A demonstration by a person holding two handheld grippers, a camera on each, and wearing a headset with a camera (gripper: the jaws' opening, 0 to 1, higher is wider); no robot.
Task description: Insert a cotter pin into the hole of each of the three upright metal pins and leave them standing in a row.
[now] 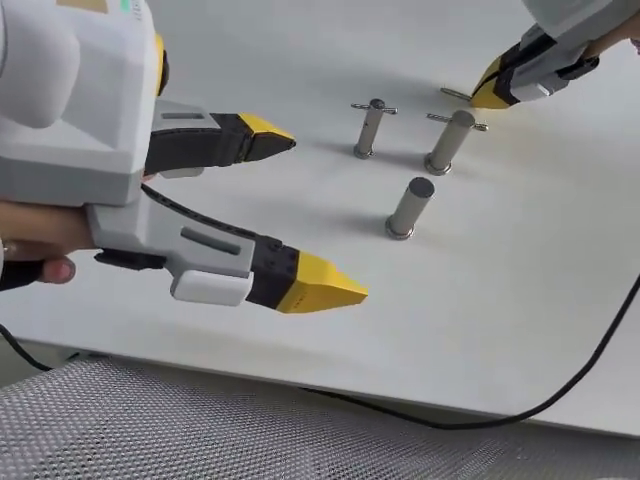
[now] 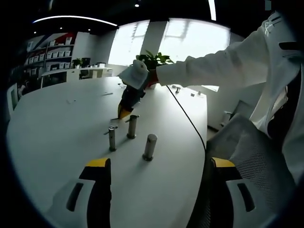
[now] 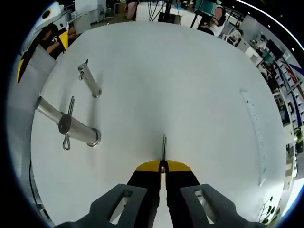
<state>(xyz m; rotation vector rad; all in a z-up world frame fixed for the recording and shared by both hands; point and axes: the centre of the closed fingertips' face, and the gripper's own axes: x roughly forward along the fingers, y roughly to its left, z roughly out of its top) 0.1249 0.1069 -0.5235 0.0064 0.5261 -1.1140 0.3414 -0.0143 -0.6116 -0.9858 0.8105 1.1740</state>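
At the top right edge of the head view, the right gripper is cut off by the frame. The loose cotter pin it pinches shows there as just a short end beside the yellow tips. In the right gripper view its jaws are pressed together on that pin. The straight legs stick forward over the white table, and the rest is hidden between the tips. Whether the pin touches the table cannot be told.

The 3 metal pins are steel-grey cylinders with a flanged base, standing upright and apart. The left pin and the right pin stand side by side, each with a cotter pin through the hole near its top. The near pin stands in front of them, and its hole cannot be made out.

The left gripper, cropped at the left edge, hangs well apart from the pins with its jaws spread wide.

A black cable runs off the right edge.
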